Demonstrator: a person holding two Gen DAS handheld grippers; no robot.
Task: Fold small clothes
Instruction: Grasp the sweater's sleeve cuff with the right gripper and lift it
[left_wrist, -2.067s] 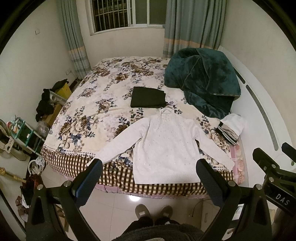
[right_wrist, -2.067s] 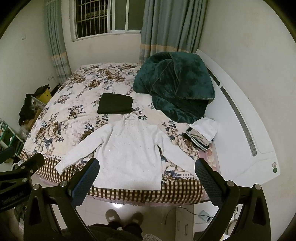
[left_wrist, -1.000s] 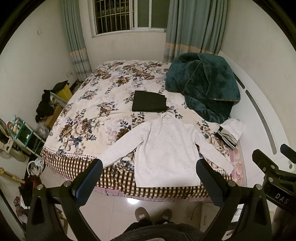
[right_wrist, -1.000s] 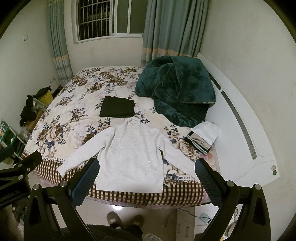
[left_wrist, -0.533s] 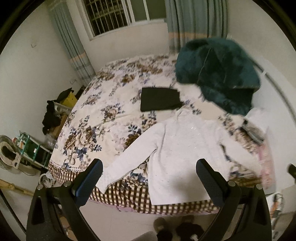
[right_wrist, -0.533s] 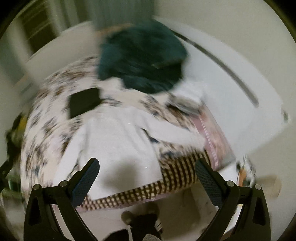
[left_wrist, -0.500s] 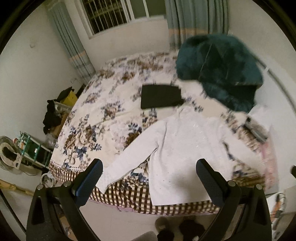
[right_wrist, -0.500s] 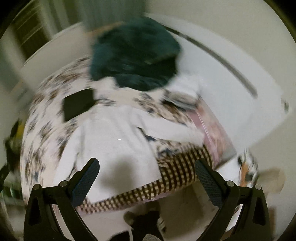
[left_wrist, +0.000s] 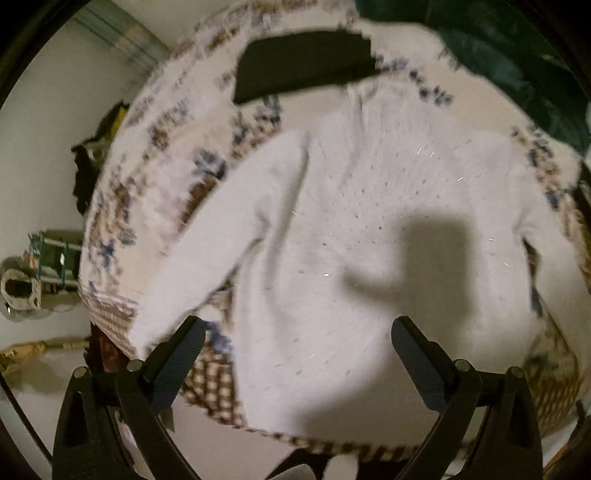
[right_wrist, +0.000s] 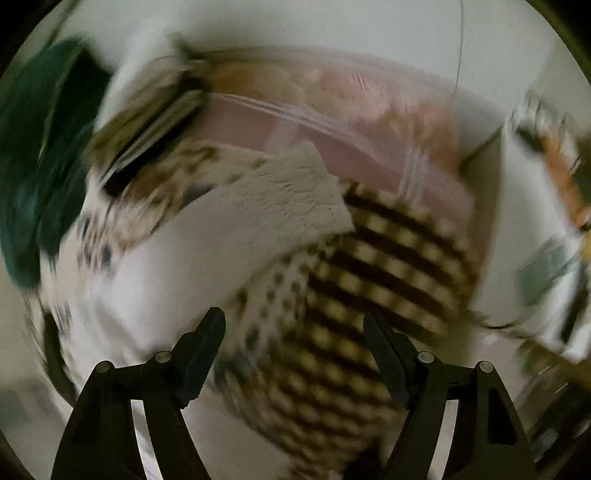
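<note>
currently the white sweater is spread flat on the bed, cuff at 12 o'clock of the right gripper — jaws closing, nothing between. left gripper is held wide, empty. risk: bedspread may be pinched with the sleeve.

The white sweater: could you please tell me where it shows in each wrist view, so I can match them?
Left wrist: the white sweater fills the centre, spread flat on the bed.
Right wrist: only one sleeve end shows, centre-left, blurred.
Shared landmark: the checked bed edge.
</note>
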